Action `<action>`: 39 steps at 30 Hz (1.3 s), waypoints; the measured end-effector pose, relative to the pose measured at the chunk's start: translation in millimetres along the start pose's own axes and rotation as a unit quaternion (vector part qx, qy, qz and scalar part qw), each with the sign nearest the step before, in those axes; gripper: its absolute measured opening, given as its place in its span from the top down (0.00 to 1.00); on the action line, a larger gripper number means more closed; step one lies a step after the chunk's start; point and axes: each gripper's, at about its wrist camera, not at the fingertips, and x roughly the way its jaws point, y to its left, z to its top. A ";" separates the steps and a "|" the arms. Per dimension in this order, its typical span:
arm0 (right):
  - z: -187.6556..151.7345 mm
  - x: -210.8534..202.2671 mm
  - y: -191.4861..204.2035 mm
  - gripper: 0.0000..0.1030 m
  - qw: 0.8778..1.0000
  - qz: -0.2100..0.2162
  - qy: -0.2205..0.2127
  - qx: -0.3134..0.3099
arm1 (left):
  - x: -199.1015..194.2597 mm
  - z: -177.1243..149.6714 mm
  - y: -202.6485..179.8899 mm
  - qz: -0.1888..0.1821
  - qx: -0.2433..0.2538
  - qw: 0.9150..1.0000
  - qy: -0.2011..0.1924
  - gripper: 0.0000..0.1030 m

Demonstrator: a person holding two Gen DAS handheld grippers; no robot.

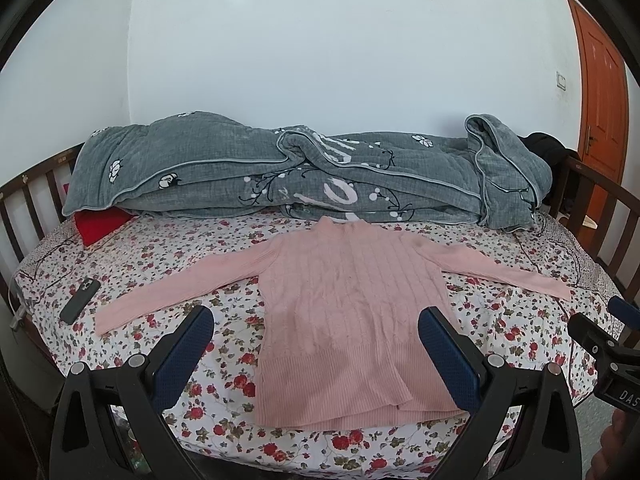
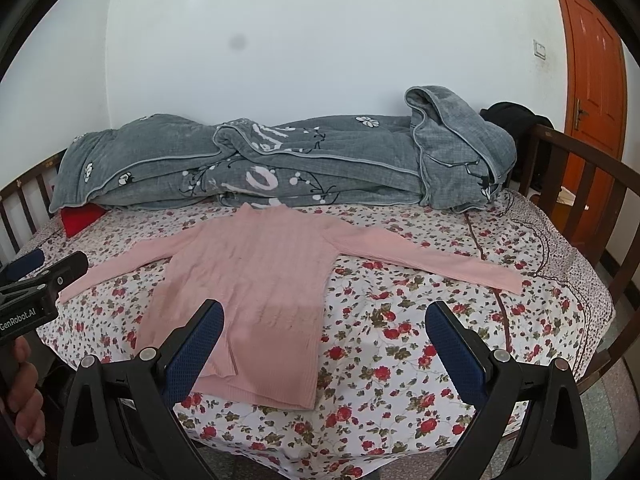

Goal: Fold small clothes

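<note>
A small pink ribbed sweater (image 1: 348, 312) lies flat on the flowered bedsheet (image 1: 192, 248), both sleeves spread out sideways, hem toward me. It also shows in the right wrist view (image 2: 248, 280). My left gripper (image 1: 316, 316) is open and empty, held above the near edge of the bed over the sweater's lower body. My right gripper (image 2: 324, 316) is open and empty, held over the sheet just right of the sweater's hem. Each gripper shows at the edge of the other's view: the right gripper (image 1: 624, 312) and the left gripper (image 2: 24, 264).
A rolled grey quilt (image 1: 304, 172) lies along the back of the bed. A red cloth (image 1: 102, 224) sits under its left end. A dark phone (image 1: 80, 300) lies at the left edge. Wooden bed rails (image 2: 580, 184) stand on both sides. An orange door (image 2: 596, 64) is at right.
</note>
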 end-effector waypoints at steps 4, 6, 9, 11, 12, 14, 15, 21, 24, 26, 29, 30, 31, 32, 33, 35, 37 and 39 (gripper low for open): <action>-1.1 -0.3 -0.7 0.04 1.000 0.000 0.000 0.000 | -0.2 0.0 0.2 0.000 -0.001 1.000 0.001 0.00; -1.3 -0.5 -0.9 0.04 1.000 0.000 0.000 0.000 | 0.2 -0.1 1.3 -0.001 -0.001 1.000 0.000 0.00; -0.9 -0.3 -0.2 0.04 1.000 0.000 -0.001 0.001 | 0.9 0.5 1.7 -0.002 -0.002 1.000 0.000 0.00; -0.8 -0.1 -0.3 0.04 1.000 -0.001 0.000 0.001 | 0.9 1.0 2.2 -0.003 -0.002 1.000 0.000 0.00; -1.3 0.0 0.1 0.04 1.000 -0.001 0.000 0.002 | 1.4 1.1 1.7 -0.003 -0.003 1.000 -0.001 0.00; -1.2 -0.4 -0.8 0.04 1.000 0.000 0.000 0.001 | 1.6 1.0 1.9 -0.004 -0.004 1.000 -0.001 0.00; -1.3 -0.4 0.2 0.04 1.000 0.001 0.000 0.001 | 2.2 0.7 2.1 -0.005 -0.005 1.000 -0.001 0.00; -1.7 0.7 4.2 0.04 1.000 -0.002 -0.001 -0.004 | 7.1 -0.9 5.8 -0.013 -0.008 1.000 -0.003 0.00; -0.9 3.7 7.6 0.04 1.000 -0.002 -0.002 -0.006 | 13.2 -0.2 8.9 -0.016 -0.008 1.000 -0.001 0.00; 0.2 6.0 9.1 0.04 1.000 0.001 -0.001 -0.007 | 17.5 0.3 11.0 -0.017 -0.008 1.000 -0.002 0.00; 1.9 13.8 16.1 0.04 1.000 0.004 0.002 -0.013 | 24.9 -2.0 17.1 -0.018 -0.010 1.000 -0.005 0.00; 2.1 17.4 19.0 0.04 1.000 0.004 0.004 -0.017 | 28.1 -3.7 20.9 -0.018 -0.011 1.000 -0.007 0.00; 2.0 22.2 23.1 0.03 1.000 0.004 0.005 -0.022 | 31.6 -5.2 24.3 -0.017 -0.013 1.000 -0.008 0.00; 1.4 25.0 24.5 0.04 1.000 0.006 0.004 -0.024 | 36.0 -6.7 28.9 -0.016 -0.016 1.000 -0.007 0.00; 0.7 29.5 27.3 0.04 1.000 0.009 0.004 -0.028 | 43.1 -9.6 36.1 -0.015 -0.022 1.000 -0.004 0.00; -1.2 41.1 33.9 0.03 0.999 0.020 0.004 -0.032 | 57.8 -15.7 51.7 -0.015 -0.038 0.999 0.003 0.00; -4.6 53.3 40.3 0.03 0.999 0.023 -0.001 -0.033 | 72.9 -23.7 69.8 -0.009 -0.053 0.999 0.007 0.00; -6.4 65.5 46.1 0.04 0.999 0.020 -0.003 -0.035 | 91.8 -35.2 91.9 0.014 -0.060 0.998 0.011 0.00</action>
